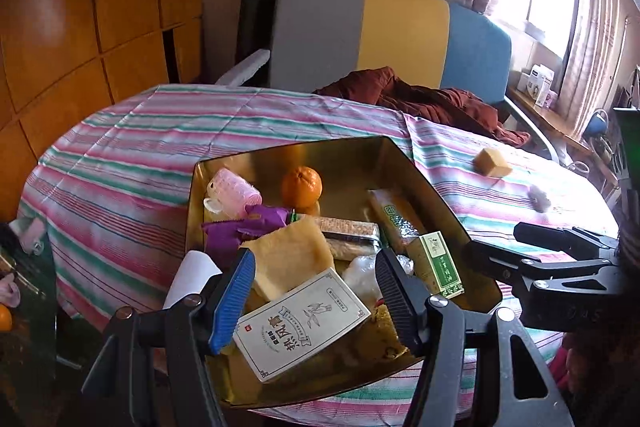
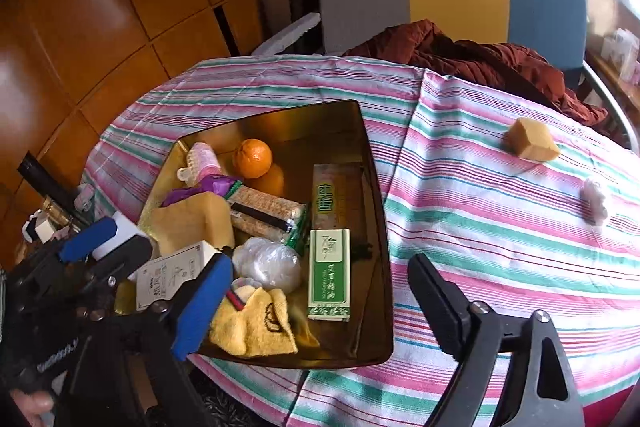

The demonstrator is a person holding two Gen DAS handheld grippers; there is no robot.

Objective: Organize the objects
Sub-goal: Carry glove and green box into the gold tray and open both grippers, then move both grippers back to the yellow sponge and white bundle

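Note:
A gold tray [image 1: 352, 163] [image 2: 312, 131] on the striped tablecloth holds an orange [image 1: 302, 187] [image 2: 253, 158], a pink hair roller [image 1: 234, 187], a tan sponge [image 1: 288, 259], a snack bar pack [image 2: 268, 211], a green-and-white box [image 2: 329, 275] and a yellow smiley cloth [image 2: 256, 327]. My left gripper [image 1: 316, 279] is shut on a white printed box [image 1: 300, 323] [image 2: 172, 275], held just above the tray's near end. My right gripper [image 2: 320, 301] stands wide open over the green-and-white box, with its pads off it. A tan block [image 2: 534, 145] lies on the cloth outside the tray.
A small white wad [image 2: 595, 201] lies right of the tan block. A dark red garment [image 2: 480, 59] is heaped at the table's far edge, before a grey, yellow and blue seat back [image 1: 400, 27]. Wooden panels fill the left wall; a cluttered stand is low left.

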